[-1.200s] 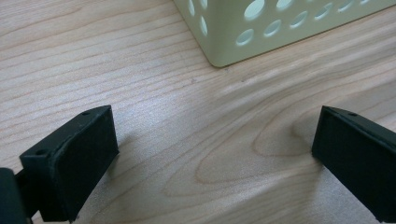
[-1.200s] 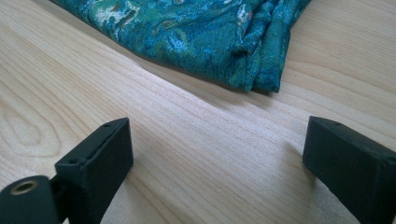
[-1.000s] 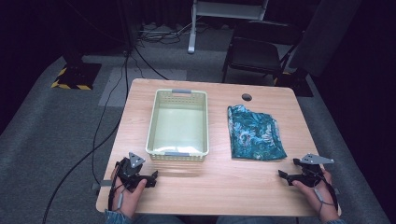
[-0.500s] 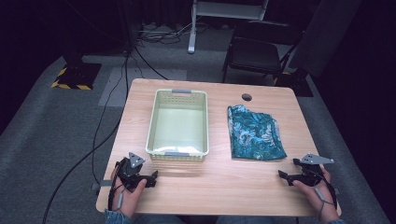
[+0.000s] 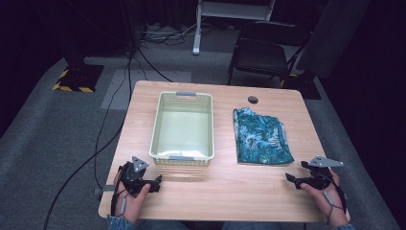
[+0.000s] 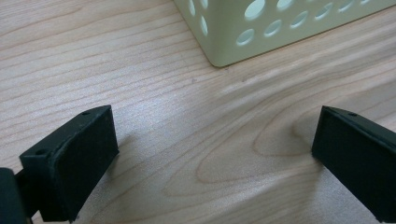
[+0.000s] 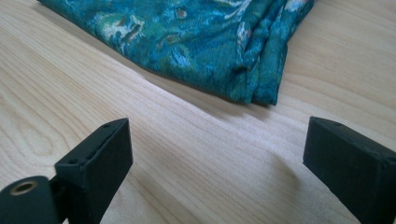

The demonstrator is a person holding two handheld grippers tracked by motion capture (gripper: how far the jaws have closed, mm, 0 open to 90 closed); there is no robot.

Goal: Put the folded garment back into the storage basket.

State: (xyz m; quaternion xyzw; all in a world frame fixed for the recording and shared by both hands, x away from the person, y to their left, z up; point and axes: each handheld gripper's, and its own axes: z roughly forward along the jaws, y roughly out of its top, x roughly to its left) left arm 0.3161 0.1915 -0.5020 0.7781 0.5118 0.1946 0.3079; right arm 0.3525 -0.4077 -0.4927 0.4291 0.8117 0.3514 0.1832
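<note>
A: Start with the big things. What's on the pale wooden tabletop (image 5: 225, 187)?

B: A pale green plastic basket with perforated walls (image 5: 184, 159) stands left of the middle, with nothing in it. Well apart to its right lies a folded teal cloth with a leafy print (image 5: 261, 136), flat on the wood

A: And the tongs?

B: The left tongs (image 5: 152, 184) rest at the near left edge, just short of the basket's near corner (image 6: 224, 32), jaws spread wide with only bare wood between them. The right tongs (image 5: 293, 178) sit at the near right edge, jaws equally wide and holding nothing, pointing at the cloth's near folded corner (image 7: 254, 88)

A: So which step is this?

B: The very start, I'd judge: nothing grasped yet. Likely the cloth goes into the basket, so the right tongs must move forward, pinch that layered corner and lift it across
</note>
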